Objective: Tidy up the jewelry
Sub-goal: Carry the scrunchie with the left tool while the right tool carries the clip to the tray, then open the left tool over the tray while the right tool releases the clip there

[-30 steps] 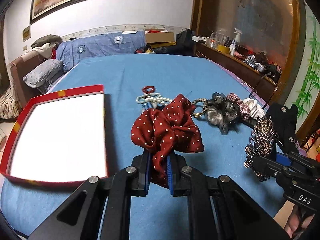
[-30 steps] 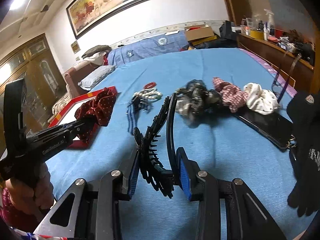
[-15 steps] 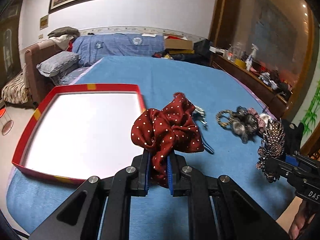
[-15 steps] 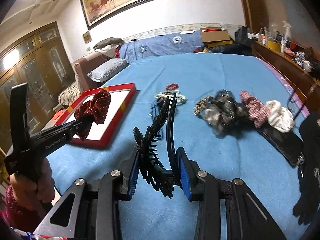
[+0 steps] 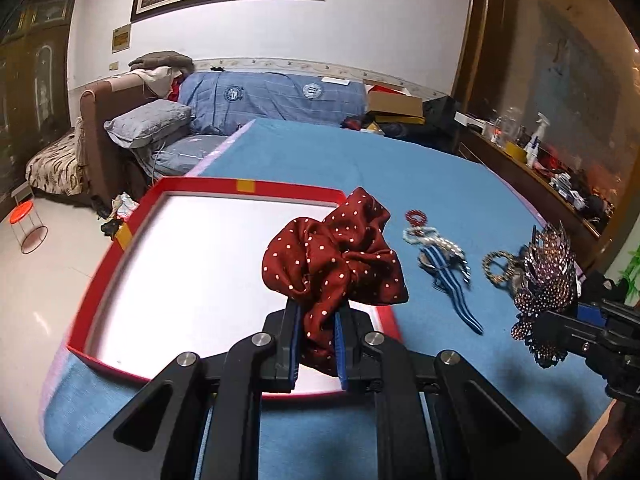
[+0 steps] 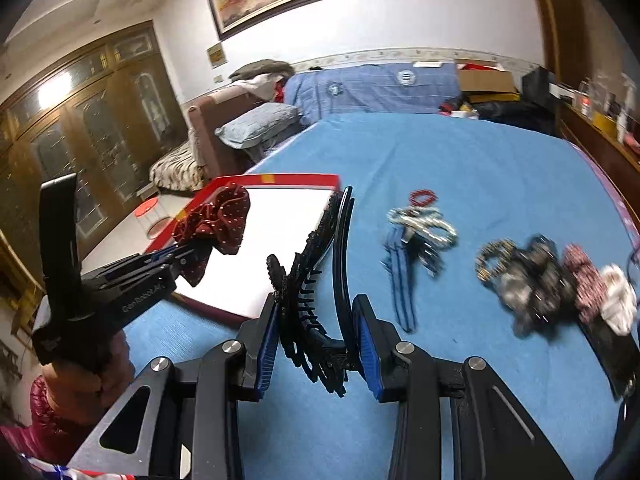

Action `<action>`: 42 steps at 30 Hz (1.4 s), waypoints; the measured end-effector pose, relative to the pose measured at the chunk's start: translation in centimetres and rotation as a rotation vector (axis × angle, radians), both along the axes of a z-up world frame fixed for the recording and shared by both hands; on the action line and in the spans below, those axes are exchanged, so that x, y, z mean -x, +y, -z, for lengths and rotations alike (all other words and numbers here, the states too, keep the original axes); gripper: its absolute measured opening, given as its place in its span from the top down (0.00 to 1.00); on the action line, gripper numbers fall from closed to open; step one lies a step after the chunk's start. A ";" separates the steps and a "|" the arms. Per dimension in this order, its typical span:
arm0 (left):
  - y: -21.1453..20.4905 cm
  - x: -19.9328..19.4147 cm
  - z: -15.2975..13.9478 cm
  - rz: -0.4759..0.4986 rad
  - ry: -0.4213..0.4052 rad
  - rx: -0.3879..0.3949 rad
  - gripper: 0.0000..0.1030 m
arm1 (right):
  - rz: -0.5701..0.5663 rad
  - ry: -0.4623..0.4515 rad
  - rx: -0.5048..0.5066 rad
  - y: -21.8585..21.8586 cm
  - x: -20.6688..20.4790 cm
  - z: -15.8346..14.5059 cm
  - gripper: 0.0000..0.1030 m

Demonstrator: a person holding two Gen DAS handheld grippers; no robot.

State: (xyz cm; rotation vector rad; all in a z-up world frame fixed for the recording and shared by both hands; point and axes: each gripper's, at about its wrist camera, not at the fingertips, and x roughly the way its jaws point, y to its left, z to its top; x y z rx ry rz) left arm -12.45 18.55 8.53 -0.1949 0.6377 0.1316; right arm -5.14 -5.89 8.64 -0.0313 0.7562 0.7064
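Observation:
My left gripper [image 5: 316,344] is shut on a dark red polka-dot scrunchie [image 5: 336,260] and holds it over the near right corner of a red-rimmed box with a white floor [image 5: 132,236]. In the right wrist view the scrunchie [image 6: 216,220] hangs over the box [image 6: 304,181]. My right gripper [image 6: 318,344] is shut on a black toothed hair clip [image 6: 320,264], raised above the blue cloth just right of the box. Its rhinestone top shows in the left wrist view [image 5: 548,276].
On the blue tablecloth [image 6: 480,168] lie a red bead ring [image 6: 424,197], pearl bracelets with a blue striped band [image 6: 420,232], a gold ring [image 6: 490,260], dark, checked and white scrunchies [image 6: 560,284], and a black phone [image 6: 608,352]. A sofa stands behind.
Both grippers have swung left towards the red box. The scrunchie went from above the cloth to above the box's corner. The hair clip stays gripped.

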 end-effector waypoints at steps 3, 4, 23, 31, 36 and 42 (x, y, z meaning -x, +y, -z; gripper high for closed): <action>1.0 -0.4 -0.6 -0.021 -0.003 -0.023 0.87 | -0.035 0.007 -0.005 1.9 -1.0 -0.6 0.61; 1.4 -0.6 -0.9 -0.028 -0.003 -0.031 0.87 | -0.042 0.008 -0.006 2.5 -1.3 -0.8 0.61; 9.3 -7.5 -1.1 -0.144 0.077 -0.013 0.87 | -0.102 0.135 -0.037 13.4 -10.2 -1.1 0.61; 10.7 -10.5 0.9 -0.155 0.140 0.005 0.86 | -0.070 0.205 -0.023 17.0 -14.3 1.7 0.61; 11.6 -11.3 2.2 -0.163 0.179 0.017 0.86 | -0.054 0.271 -0.010 18.7 -16.4 4.0 0.61; 12.2 -12.2 3.2 -0.160 0.225 0.038 0.86 | -0.032 0.306 0.027 19.4 -18.1 5.7 0.61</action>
